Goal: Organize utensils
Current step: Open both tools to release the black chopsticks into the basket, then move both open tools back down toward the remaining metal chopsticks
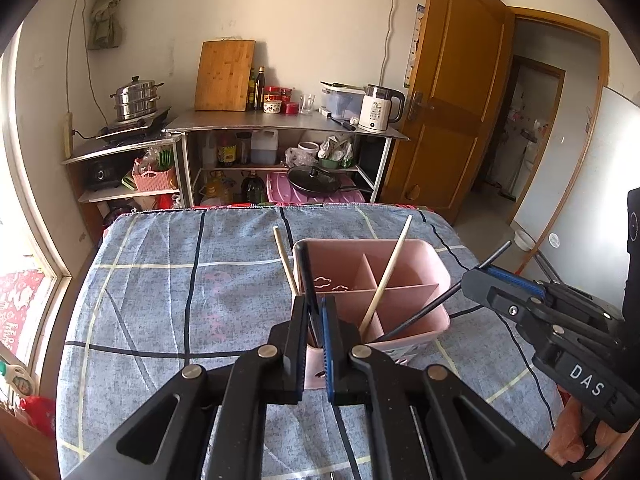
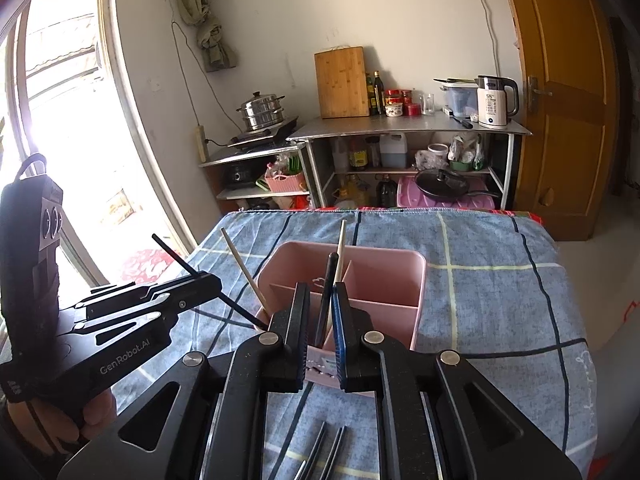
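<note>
A pink divided holder [image 1: 400,248] [image 2: 400,256] stands on the blue checked cloth. Two wooden chopsticks [image 1: 390,272] [image 2: 244,268] lean in its compartments. My left gripper [image 1: 313,304] [image 2: 216,280] is shut on a black chopstick [image 1: 306,272] [image 2: 172,254], whose lower end dips into the holder's near left corner. My right gripper [image 2: 320,292] [image 1: 470,276] hovers over the holder's near side. Its jaws stand slightly apart around a second black chopstick [image 2: 329,280] [image 1: 440,304], which leans against the blue pad with its lower end inside the holder.
More black chopsticks [image 2: 320,452] lie on the cloth under my right gripper. Beyond the table's far edge [image 1: 280,208] stands a metal shelf [image 1: 280,120] with a kettle, a cutting board and jars. A wooden door [image 1: 452,100] is on the right.
</note>
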Tool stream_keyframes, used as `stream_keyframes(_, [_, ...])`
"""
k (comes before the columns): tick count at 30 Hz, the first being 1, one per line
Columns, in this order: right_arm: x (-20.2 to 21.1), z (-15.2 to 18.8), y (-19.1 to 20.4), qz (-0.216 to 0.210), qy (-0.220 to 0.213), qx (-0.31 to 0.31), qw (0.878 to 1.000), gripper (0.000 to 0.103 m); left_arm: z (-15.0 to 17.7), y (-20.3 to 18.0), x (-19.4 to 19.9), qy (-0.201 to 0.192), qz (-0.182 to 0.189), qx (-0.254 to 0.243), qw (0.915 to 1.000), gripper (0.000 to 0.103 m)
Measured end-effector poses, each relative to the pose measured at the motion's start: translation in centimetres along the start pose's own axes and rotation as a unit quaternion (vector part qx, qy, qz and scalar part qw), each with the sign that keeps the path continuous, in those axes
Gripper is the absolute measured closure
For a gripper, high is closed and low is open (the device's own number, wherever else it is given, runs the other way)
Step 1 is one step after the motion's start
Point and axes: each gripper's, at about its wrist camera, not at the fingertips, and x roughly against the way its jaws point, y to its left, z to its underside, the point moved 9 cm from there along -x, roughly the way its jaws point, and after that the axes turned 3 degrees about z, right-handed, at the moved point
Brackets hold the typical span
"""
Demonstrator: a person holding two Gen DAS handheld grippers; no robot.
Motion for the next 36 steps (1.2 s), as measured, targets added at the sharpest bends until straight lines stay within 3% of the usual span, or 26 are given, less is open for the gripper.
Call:
stream_keyframes(8, [2.9, 0.9, -0.2, 0.004, -0.019, 0.000, 1.000, 0.087, 1.7, -0.5, 2.7, -0.014, -0.004, -0.006, 0.9999, 0.090])
stream_keyframes(17, [5.9, 3.2, -0.5, -0.004, -0.029, -0.015, 0.999, 0.087, 4.6, -1.6, 5.2, -0.022, 0.000, -0.010, 0.9997, 0.090])
stream_keyframes(25, [7.1, 6.9, -1.4, -0.009, -0.010, -0.038, 0.999, 0.087, 9.5, -2.5, 6.2, -0.004, 0.015, 0.005, 0.9999, 0.090])
stream_keyframes(36, [6.6, 13.6, -1.6, -0.011, 0.048, -0.055, 0.997, 0.087, 16.4, -2.5, 5.2, 0.043, 0.021, 0.025, 0.9985, 0.090])
